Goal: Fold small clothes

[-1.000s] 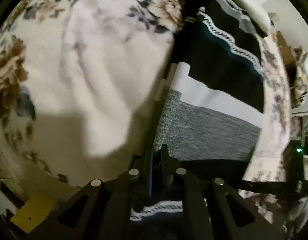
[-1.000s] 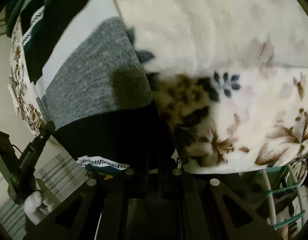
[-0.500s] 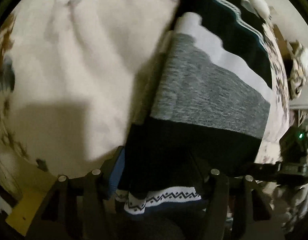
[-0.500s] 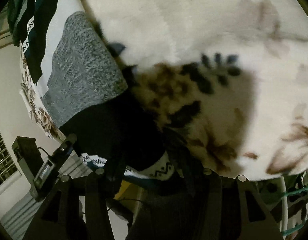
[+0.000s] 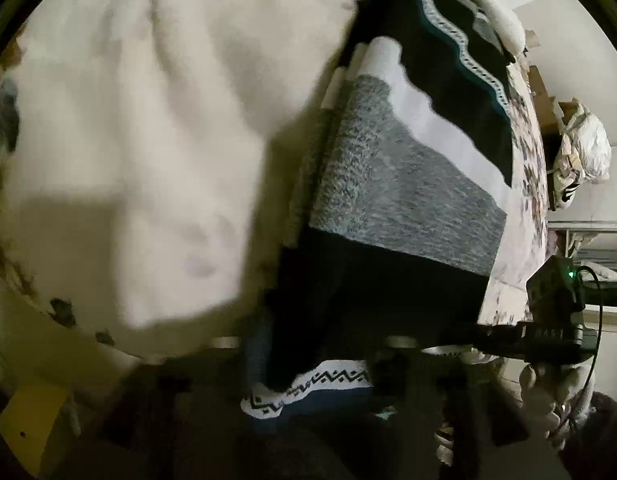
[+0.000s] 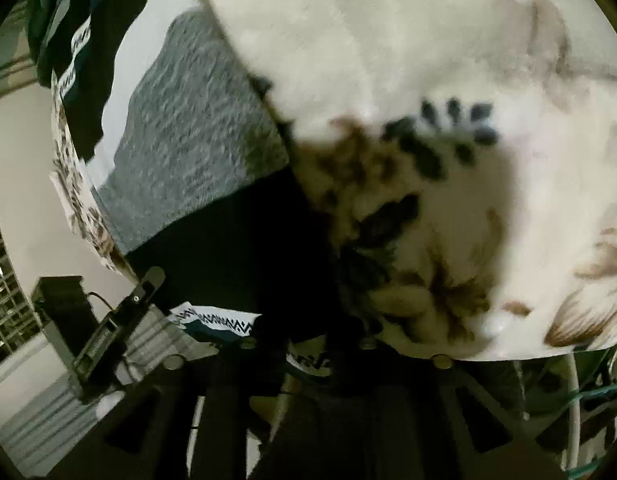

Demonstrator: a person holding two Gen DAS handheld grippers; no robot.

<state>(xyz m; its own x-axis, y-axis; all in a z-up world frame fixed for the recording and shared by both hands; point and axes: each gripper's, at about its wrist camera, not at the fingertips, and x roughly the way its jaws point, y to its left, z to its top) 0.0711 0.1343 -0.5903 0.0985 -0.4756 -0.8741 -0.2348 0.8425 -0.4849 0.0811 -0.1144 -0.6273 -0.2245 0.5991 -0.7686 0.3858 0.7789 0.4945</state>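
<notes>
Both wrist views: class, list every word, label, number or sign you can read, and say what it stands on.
No text can be read in either view.
Other gripper's black body: pale lettering, too blurred to read.
Same device in the left view: faint marks, illegible.
Sweater hem: white and dark zigzag pattern only, no letters.

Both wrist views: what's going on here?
A person with two handheld grippers is folding a striped garment on a floral blanket. The left gripper stands open over the dark patterned hem. The right gripper, at the same hem edge, is closing; whether it grips the cloth isn't clear.
</notes>
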